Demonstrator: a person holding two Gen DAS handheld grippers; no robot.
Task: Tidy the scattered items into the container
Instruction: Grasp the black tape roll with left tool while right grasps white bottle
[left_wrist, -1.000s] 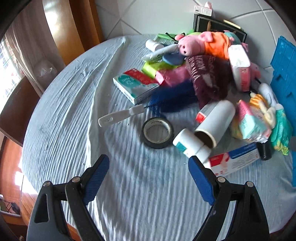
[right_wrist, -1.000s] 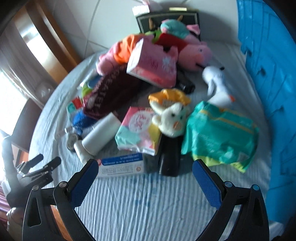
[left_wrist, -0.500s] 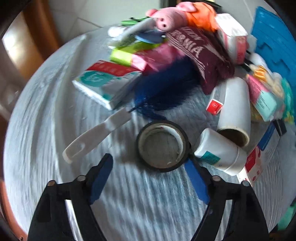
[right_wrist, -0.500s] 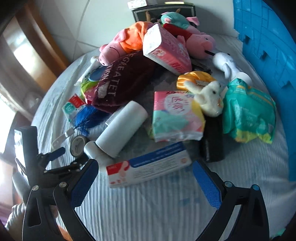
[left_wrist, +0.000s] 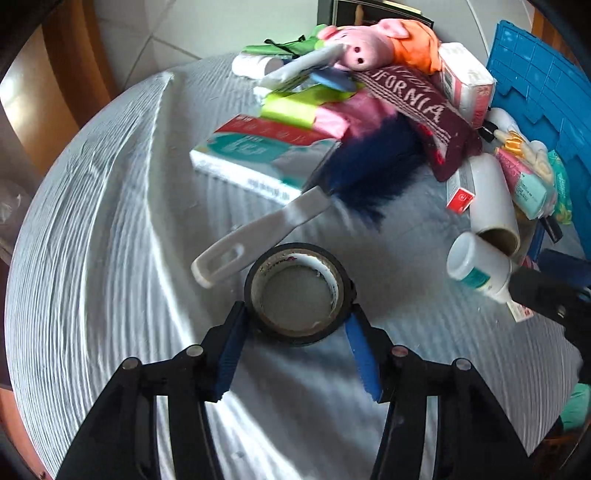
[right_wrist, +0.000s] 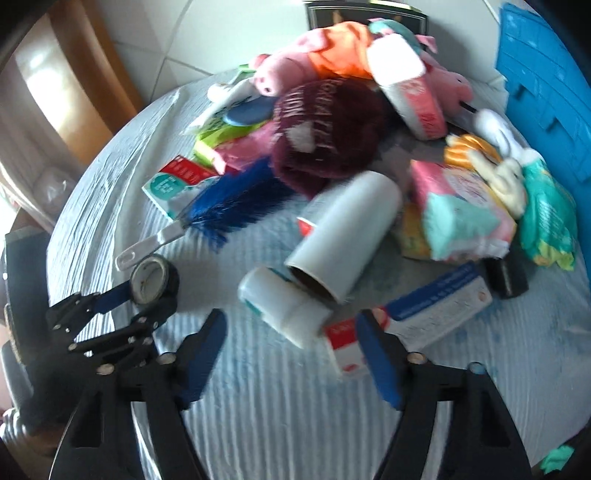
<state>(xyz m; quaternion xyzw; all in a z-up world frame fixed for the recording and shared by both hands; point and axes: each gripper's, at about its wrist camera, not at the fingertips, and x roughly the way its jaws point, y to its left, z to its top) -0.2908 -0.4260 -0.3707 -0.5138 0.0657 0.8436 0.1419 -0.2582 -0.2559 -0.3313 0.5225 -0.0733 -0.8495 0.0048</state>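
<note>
A black tape roll (left_wrist: 299, 293) lies flat on the pale blue cloth. My left gripper (left_wrist: 295, 312) has its jaws closing on it, and both blue pads touch the roll's sides. The right wrist view shows the same grip on the tape roll (right_wrist: 155, 278). My right gripper (right_wrist: 291, 325) hangs over a white bottle (right_wrist: 284, 306) lying on its side. Its jaws are closing with the bottle between them, and the pads stand clear of it. The blue crate (left_wrist: 535, 85) stands at the table's right edge.
A brush with a white handle (left_wrist: 258, 229) lies just beyond the tape. A white cardboard tube (right_wrist: 343, 236) touches the bottle, and a blue and white box (right_wrist: 436, 306) lies under my right pad. A maroon beanie (left_wrist: 417, 107), a pig plush (left_wrist: 373, 40) and tissue packs are piled behind.
My left gripper dropped forward onto the tape roll and narrowed around it. My right gripper slid left from the green pack to the white bottle, and its jaws began to narrow.
</note>
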